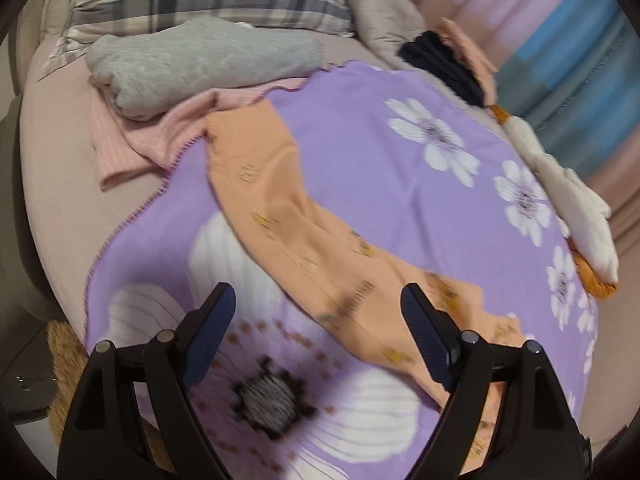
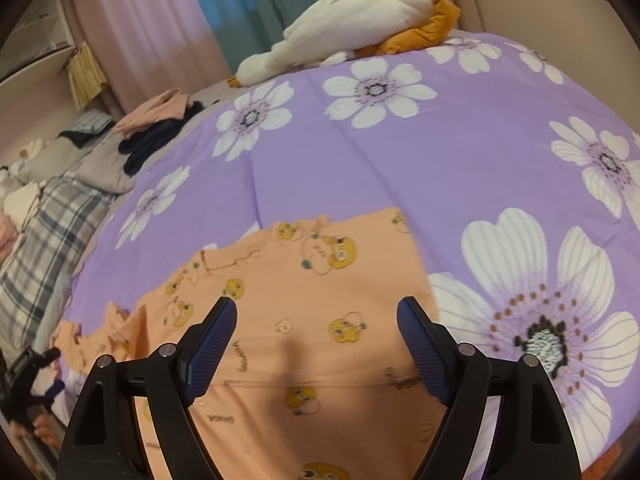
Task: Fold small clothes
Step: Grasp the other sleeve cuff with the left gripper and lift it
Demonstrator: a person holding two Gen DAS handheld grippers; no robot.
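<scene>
1. Both tools, left tool [image 1: 318, 308] and right tool [image 2: 316, 320], hang released, nothing between their pads.
2. The peach cartoon-print cotton garment [image 2: 304, 312] lies lower centre on the purple flowered bedspread [image 2: 460, 152].
3. Seemingly between folds; next needs regripping an edge.

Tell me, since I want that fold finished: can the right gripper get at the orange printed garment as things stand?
Probably yes. The right gripper hangs open just above the orange garment, which lies flat on the purple floral blanket with nothing on top of it.
</scene>
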